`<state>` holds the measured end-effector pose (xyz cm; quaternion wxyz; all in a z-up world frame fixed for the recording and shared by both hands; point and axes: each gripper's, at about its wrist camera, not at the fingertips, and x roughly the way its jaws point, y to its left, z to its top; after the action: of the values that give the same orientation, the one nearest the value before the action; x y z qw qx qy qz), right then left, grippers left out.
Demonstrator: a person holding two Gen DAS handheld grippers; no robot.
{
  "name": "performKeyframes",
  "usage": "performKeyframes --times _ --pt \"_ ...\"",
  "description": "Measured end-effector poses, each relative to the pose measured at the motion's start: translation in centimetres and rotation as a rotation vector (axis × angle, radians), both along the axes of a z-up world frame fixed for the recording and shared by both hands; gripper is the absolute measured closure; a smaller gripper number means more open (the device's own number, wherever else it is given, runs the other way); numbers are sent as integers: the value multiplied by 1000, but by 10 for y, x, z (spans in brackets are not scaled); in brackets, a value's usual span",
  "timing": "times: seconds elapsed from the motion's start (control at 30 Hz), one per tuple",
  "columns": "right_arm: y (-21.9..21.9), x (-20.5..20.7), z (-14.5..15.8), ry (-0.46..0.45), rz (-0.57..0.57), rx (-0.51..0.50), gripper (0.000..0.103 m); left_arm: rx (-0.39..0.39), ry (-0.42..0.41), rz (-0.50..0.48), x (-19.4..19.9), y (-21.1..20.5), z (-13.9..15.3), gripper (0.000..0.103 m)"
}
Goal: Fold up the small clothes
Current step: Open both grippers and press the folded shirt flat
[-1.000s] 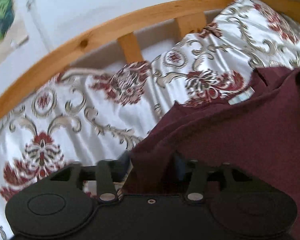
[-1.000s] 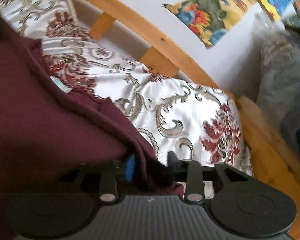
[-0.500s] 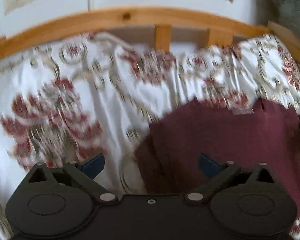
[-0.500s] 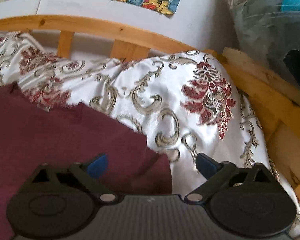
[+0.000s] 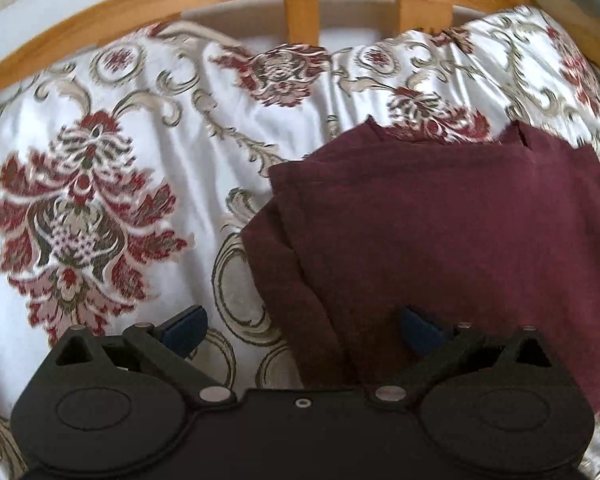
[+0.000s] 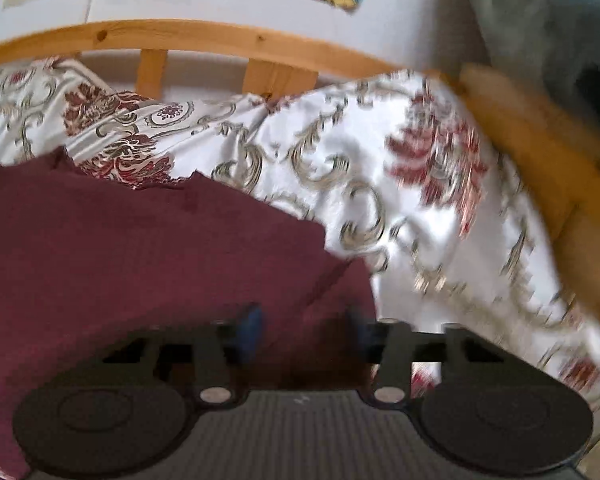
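Meanwhile the maroon garment lay folded on the patterned bedspread. The left gripper stood wide over its left edge; the right gripper had just been closing, jaws narrower, cloth between them.

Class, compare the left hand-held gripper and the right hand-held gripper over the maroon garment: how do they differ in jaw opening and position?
1. The left hand-held gripper has its jaws spread wide; the right hand-held gripper has just been closing, its jaws narrower.
2. The left straddles the maroon garment's left edge, one finger over the floral bedspread; the right has both fingers over the garment's right corner, fabric between them.

Both have blue pads and point down at the same garment.
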<state>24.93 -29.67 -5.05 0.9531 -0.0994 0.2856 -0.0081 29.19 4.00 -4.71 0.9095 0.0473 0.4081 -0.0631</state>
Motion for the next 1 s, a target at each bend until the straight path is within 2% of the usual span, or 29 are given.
performKeyframes --times 0.03,0.13,0.37,0.47,0.5,0.53,0.6,0.63,0.67,0.7,0.77,0.8,0.87,1.0 --pt "-3 0 0 16 -4 42 69 -16 3 14 -1 3 2 1" --pt "-7 -2 -1 40 -12 110 96 -73 14 43 -7 12 8 1" --pt "-7 -12 3 34 -67 81 97 -185 -12 135 -44 35 28 1" --pt "-6 -14 -1 28 -62 70 95 -197 2 181 -63 43 27 1" --pt "-5 -16 0 21 -62 70 93 -202 4 198 -70 46 26 1" --pt "-4 -18 2 17 -62 71 85 -211 6 210 -75 48 26 1" --pt "-1 -27 8 -4 -56 73 66 -260 8 214 -85 54 27 1" --pt "2 -32 11 -15 -51 74 53 -294 10 209 -89 56 28 1" --pt "5 -39 15 -26 -44 78 46 -331 17 198 -92 57 28 1" --pt "9 -46 18 -34 -35 82 43 -366 28 183 -93 56 27 1" --pt "18 -62 24 -48 -13 93 30 -397 47 152 -92 51 24 1" --pt "23 -70 26 -58 -5 104 26 -395 52 136 -92 47 24 1" --pt "33 -88 30 -78 16 124 12 -378 58 113 -89 37 20 1" --pt "51 -108 26 -104 50 116 1 -356 82 110 -81 26 10 1"
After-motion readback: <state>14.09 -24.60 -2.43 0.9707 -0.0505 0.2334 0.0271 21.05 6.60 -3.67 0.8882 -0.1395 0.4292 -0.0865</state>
